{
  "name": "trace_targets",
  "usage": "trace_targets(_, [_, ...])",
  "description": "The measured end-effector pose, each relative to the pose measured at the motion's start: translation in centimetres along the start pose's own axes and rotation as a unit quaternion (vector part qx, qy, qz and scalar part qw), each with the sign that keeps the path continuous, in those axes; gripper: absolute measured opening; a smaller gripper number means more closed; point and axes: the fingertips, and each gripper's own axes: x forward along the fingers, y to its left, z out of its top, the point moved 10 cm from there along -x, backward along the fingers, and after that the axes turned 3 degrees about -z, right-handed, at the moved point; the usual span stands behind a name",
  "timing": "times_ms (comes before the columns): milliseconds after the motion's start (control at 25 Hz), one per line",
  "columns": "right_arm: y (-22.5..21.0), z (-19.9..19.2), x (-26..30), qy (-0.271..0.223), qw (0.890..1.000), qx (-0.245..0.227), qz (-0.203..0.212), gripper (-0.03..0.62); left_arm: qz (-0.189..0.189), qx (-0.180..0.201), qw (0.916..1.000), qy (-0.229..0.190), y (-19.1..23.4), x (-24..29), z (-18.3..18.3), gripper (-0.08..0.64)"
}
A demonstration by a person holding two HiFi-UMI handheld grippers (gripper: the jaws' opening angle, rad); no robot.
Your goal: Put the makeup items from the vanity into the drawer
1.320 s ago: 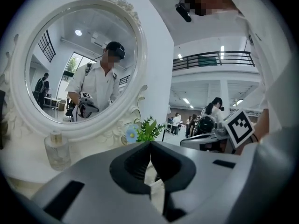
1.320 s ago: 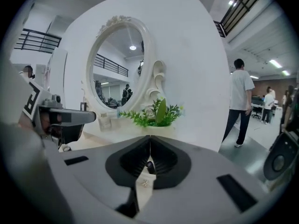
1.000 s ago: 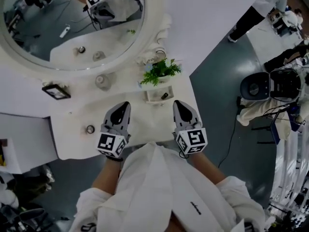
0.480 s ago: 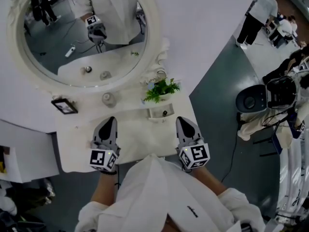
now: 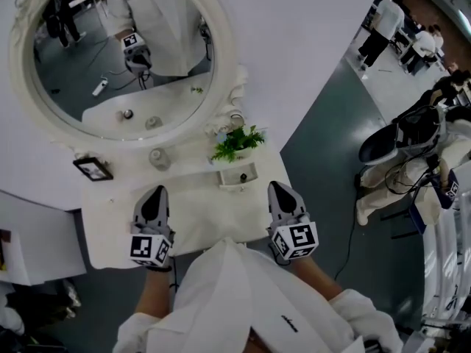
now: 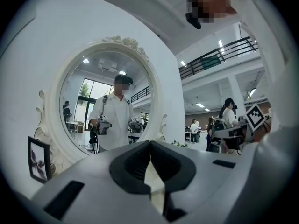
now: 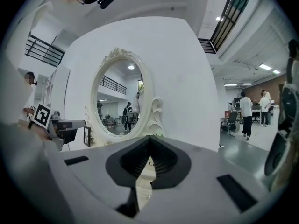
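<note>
Head view, layout: white vanity (image 5: 110, 223) stands against the wall under a round mirror (image 5: 121, 57). A plant (image 5: 235, 142) and a small drawer (image 5: 237, 176) sit at the back right, a picture frame (image 5: 93, 169) at the back left.
Head view, makeup: one glass jar (image 5: 158, 158) stands just below the mirror, left of the drawer. No other items made out.
Head view, grippers: left gripper (image 5: 153, 195) and right gripper (image 5: 280, 191) hover over the near edge, tips toward the mirror. Probably a ready stance before reaching.
Head view, gap: jar is ahead of the left gripper, well apart.
Left gripper view: fingers (image 6: 131, 164) pressed together, nothing between them. Mirror ahead; jar out of sight below the gripper body.
Right gripper view: fingers (image 7: 163, 160) clenched together, empty. Mirror ahead, slightly left.
Progress: judged not begun, with the jar on the top. Cannot tell whether the drawer is open.
</note>
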Motion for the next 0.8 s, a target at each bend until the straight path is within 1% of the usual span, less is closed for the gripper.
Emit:
trace_targets(520, [0.3,-0.5,-0.9,0.007,1.000,0.000,0.007,0.017,-0.001,-0.002,1.0000,-0.001,-1.2,-0.8,0.0,0.026])
trace_targets(800, [0.6,-0.9,-0.5,0.012,1.000,0.001,0.012,0.017,0.005,-0.001,1.0000,0.002,-0.9,-1.2,-0.2,0.026])
